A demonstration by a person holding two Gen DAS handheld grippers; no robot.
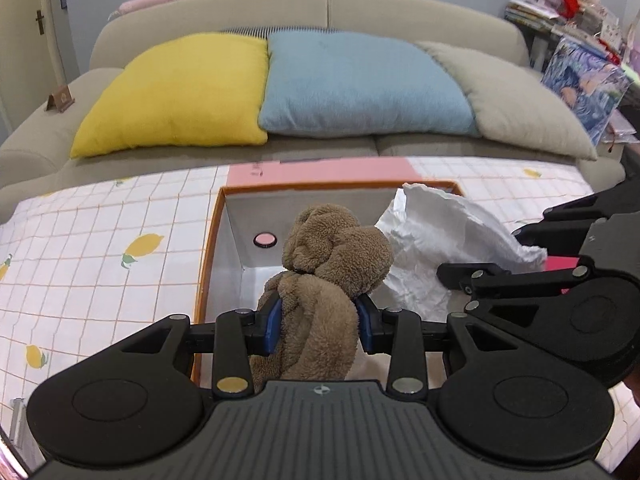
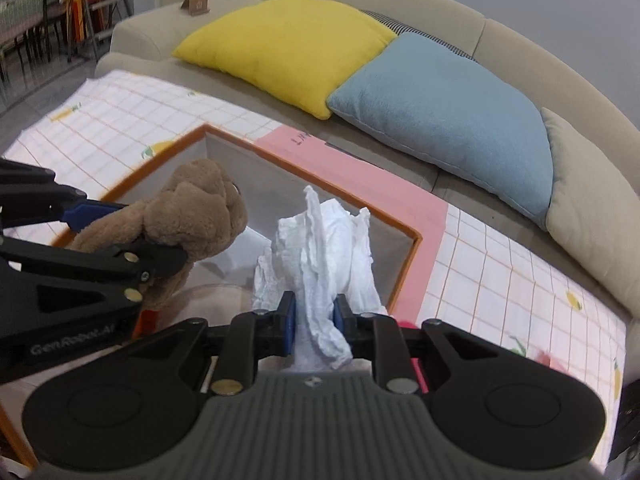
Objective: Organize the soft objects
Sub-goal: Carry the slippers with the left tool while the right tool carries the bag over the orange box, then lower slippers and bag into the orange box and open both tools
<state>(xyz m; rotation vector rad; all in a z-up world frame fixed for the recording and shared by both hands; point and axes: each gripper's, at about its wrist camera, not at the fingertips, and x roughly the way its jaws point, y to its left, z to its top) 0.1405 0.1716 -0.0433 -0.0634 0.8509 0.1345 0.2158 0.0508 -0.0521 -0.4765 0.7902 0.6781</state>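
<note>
Over the open box in the left wrist view, the left hand-held gripper has its blue pads closed tight on a brown plush toy. The toy's rounded upper part rises above the pads and its lower part hangs down behind the gripper body, so it is held above the box, clear of the floor inside. The box has an orange rim and grey inner walls, with a small pink round spot on its far wall. It stands on a desk covered by a white checked cloth printed with lemons; a pink sheet lies at the box's far edge. Just right of the toy is a crumpled white cloth, rising over the box's far right corner, with the right hand-held gripper reaching in from the right edge. Beyond the desk stands a beige sofa with a yellow cushion, a blue cushion and a beige cushion in a row.

From the right wrist view, the right hand-held gripper is pinched shut on the white cloth, which stands up in a ruffled bunch above the pads, over the inside of the box near its right wall. The left hand-held gripper comes in from the left edge, clamped on the plush toy above the box's left side. Toy and cloth are near each other but apart.
</note>
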